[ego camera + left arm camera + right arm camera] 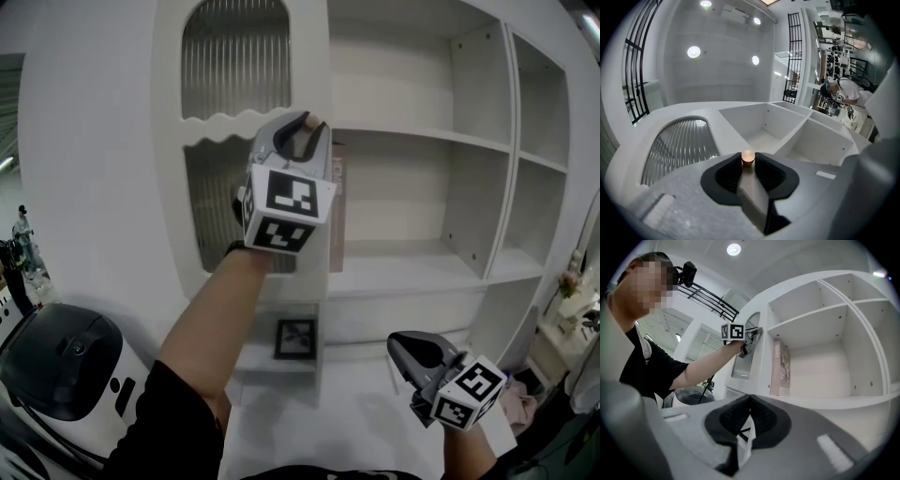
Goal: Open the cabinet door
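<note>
Gripping the small round knob (747, 158) at the right edge of the ribbed-glass cabinet door (225, 56) with your raised left gripper (302, 129), you hold your right gripper (401, 347) low before the open white shelves (412, 136), its jaws pressed together on nothing.

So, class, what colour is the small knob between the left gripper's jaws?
The knob is coppery tan, clearest in the left gripper view.

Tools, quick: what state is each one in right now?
Left tool: shut on the door knob.
Right tool: shut, holding nothing.
</note>
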`<state>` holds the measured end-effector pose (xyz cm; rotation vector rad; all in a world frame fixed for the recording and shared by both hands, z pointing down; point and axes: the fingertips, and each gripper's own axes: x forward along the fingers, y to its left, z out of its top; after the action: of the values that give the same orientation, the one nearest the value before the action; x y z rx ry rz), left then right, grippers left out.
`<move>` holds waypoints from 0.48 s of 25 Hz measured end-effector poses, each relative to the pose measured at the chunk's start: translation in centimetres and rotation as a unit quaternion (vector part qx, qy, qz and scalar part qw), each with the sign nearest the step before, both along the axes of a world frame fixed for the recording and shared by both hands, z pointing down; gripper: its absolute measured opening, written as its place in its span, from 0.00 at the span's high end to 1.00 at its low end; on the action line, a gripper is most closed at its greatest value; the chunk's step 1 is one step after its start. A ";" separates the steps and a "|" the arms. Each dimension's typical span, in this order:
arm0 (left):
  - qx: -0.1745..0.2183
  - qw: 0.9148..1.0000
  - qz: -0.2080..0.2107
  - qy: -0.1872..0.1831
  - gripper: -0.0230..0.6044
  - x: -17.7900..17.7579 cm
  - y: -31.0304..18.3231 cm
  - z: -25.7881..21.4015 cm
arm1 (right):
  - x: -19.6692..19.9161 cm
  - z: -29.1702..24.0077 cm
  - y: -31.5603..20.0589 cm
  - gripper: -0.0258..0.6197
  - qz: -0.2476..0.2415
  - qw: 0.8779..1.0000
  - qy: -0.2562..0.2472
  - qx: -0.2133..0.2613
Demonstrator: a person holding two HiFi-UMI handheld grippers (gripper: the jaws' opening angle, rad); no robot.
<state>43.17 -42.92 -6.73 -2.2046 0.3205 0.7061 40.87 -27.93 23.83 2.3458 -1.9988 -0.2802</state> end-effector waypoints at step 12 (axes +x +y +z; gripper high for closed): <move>-0.043 0.999 0.016 -0.012 0.85 -0.5 0.4 -0.1 | -1.3 -1.9 1.8 0.96 -0.046 0.998 0.038 -0.005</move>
<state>42.65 -42.56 -6.81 -2.3019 0.3098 0.6938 39.61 -26.16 21.91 2.2054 -2.0691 -0.3568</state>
